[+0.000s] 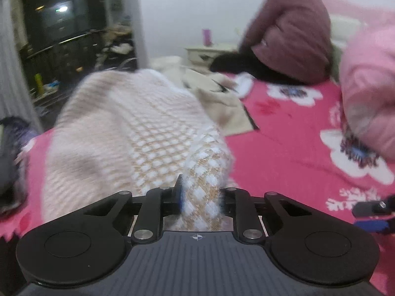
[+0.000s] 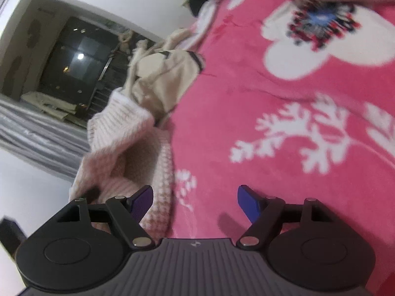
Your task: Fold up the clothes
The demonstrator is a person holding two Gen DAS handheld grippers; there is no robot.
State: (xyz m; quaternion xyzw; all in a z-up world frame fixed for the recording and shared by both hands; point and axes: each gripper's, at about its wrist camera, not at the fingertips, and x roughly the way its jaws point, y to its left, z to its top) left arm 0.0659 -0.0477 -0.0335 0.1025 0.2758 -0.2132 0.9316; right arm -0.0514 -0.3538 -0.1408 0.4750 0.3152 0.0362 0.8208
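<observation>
Chunky knit sweater point(image 1: 128, 128), fleecy blanket point(image 1: 291, 148)

The knitted sweater point(image 1: 138, 133) is smeared by motion blur at the middle left of the left wrist view. The left gripper's point(image 1: 201, 197) right-hand pad is buried in the knit. The seated person point(image 1: 288, 32) at upper right is blurred, head cut off by the top edge.
</observation>
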